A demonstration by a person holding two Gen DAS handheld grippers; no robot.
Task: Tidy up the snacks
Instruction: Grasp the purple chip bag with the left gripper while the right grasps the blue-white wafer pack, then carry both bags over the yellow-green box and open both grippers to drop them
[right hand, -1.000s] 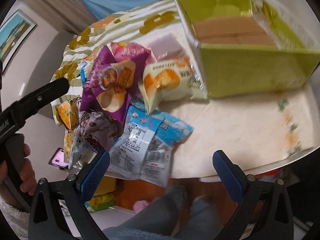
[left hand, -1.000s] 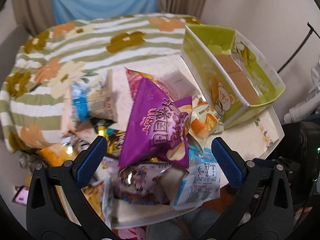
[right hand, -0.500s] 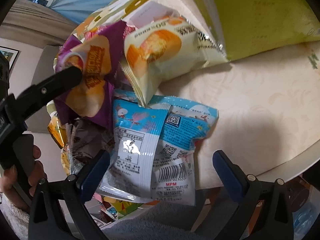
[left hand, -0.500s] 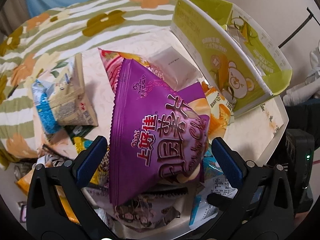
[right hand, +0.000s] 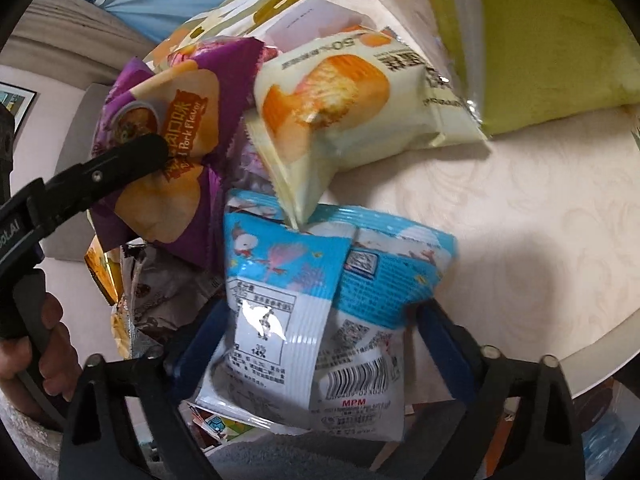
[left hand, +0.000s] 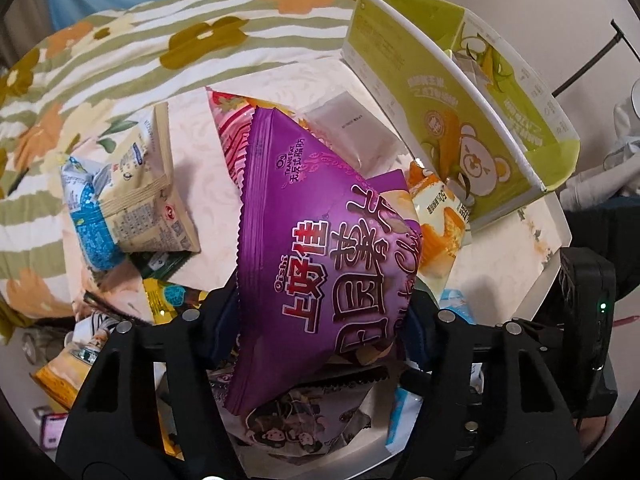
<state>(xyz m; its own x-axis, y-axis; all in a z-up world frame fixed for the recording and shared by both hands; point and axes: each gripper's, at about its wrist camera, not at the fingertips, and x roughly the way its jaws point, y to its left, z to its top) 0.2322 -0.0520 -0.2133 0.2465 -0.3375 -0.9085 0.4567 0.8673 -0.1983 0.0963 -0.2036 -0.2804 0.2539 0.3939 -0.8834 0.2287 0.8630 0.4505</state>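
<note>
Change: both claws have gone from spread wide above the pile to closed in on a bag each.
Left claw [left hand: 320,320]: narrowed onto the purple bag [left hand: 320,248], one pad at each side of its lower half; the bag bulges between them, so this looks like a real pinch.
Right claw [right hand: 320,332]: pads pressed against both sides of the blue bag [right hand: 316,300], which puckers between them; held, in my judgement.
Where things lie: the purple bag reaches ahead of the left claw, over the other snacks. The blue bag lies straight ahead of the right claw at the near edge of the bench [right hand: 500,208]. A cake pack [right hand: 352,104] rests ahead of it, its corner overlapping the blue bag's far end. The green box [left hand: 452,92] stands ahead and to the right of the left claw.
Doing it well: lift each bag straight up before moving sideways, so neighbours are not dragged off the bench. Raise the blue bag slowly; the cake pack may ride up with it.
Risk: puffed bags slip; keep the squeeze steady, not crushing.
</note>
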